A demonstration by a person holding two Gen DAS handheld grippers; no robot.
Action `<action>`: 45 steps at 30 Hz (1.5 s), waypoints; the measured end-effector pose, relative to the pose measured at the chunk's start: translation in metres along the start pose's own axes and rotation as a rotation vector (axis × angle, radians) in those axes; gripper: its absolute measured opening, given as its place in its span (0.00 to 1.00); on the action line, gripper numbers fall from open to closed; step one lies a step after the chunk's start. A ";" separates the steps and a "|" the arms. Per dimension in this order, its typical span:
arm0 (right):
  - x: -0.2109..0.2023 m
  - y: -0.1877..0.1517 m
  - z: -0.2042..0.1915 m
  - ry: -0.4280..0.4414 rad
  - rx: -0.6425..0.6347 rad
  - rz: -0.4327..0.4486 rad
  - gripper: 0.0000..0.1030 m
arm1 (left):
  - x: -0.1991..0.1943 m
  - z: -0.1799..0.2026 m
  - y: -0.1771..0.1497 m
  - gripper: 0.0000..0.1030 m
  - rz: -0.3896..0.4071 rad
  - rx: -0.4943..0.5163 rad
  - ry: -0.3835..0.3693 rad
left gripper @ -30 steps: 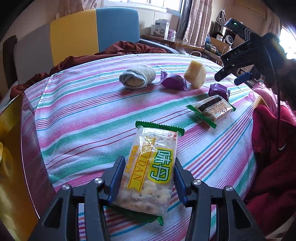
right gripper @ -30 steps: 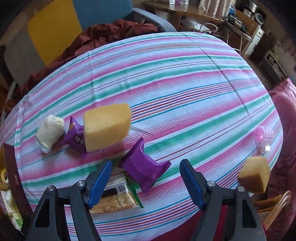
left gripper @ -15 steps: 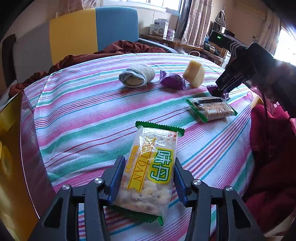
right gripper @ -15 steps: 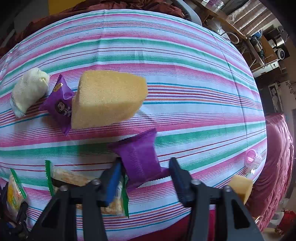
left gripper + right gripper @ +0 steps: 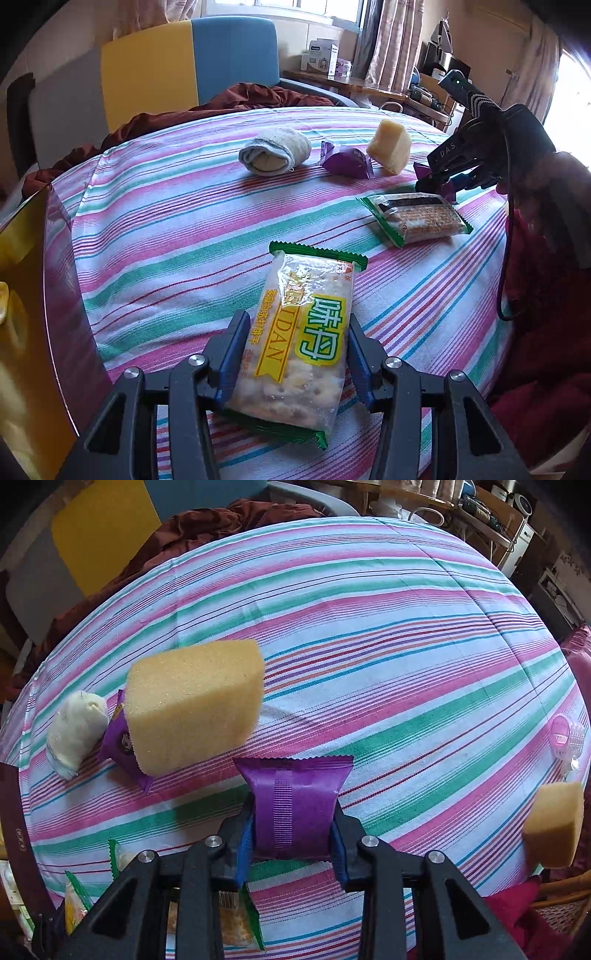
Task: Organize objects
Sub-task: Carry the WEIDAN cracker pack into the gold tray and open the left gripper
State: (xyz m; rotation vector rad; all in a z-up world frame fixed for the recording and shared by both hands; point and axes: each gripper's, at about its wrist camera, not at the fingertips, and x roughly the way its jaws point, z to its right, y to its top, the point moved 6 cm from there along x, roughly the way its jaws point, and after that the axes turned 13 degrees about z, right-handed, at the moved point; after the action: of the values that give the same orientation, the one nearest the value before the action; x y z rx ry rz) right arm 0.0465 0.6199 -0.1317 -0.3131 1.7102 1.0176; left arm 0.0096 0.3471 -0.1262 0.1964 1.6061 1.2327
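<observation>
The left gripper [image 5: 293, 360] is closed on a cracker packet [image 5: 299, 343], its blue pads [image 5: 236, 354] pressing both long sides of the clear wrapper with green ends, and the packet lies flat on the striped tablecloth [image 5: 177, 221] near the table edge. The right gripper [image 5: 293, 840] is also closed, and it holds a purple snack packet [image 5: 293, 805] between its two fingers; the packet stands with its seam facing the camera, and I cannot tell if its lower end touches the cloth. In the left view the right gripper [image 5: 448, 181] is seen at the far right side of the table, just beyond a second cracker packet [image 5: 417, 219]. Behind this one, in a row, are a yellow sponge [image 5: 389, 149], another purple packet [image 5: 347, 162] and a rolled towel [image 5: 275, 155]; the sponge and the purple packet are close together, the towel a little apart. In the right view a second sponge piece [image 5: 554, 823] is near the right edge of the table, and a small pink roller [image 5: 567, 738] lies beyond it. A gold box [image 5: 22, 295] stands at the left edge of the table.
</observation>
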 end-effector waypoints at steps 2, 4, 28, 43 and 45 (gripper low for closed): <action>0.000 0.000 0.000 -0.006 -0.011 0.002 0.33 | 0.000 0.000 0.001 0.49 -0.001 -0.003 0.008; 0.000 0.000 0.001 -0.007 -0.015 0.003 0.33 | -0.002 -0.001 0.001 0.48 -0.008 -0.014 0.018; -0.006 0.000 0.011 -0.022 -0.050 0.022 0.33 | -0.107 -0.063 0.040 0.48 0.118 -0.123 0.196; -0.012 0.001 0.017 -0.048 -0.086 0.034 0.34 | -0.169 -0.204 -0.016 0.48 0.122 -0.448 0.389; -0.012 0.001 0.018 -0.053 -0.094 0.035 0.34 | -0.180 -0.226 -0.025 0.48 0.124 -0.505 0.413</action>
State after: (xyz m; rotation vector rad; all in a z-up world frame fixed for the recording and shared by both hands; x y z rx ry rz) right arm 0.0625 0.6304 -0.1215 -0.3150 1.6283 1.1247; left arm -0.0804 0.0810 -0.0525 -0.3007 1.5765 1.8197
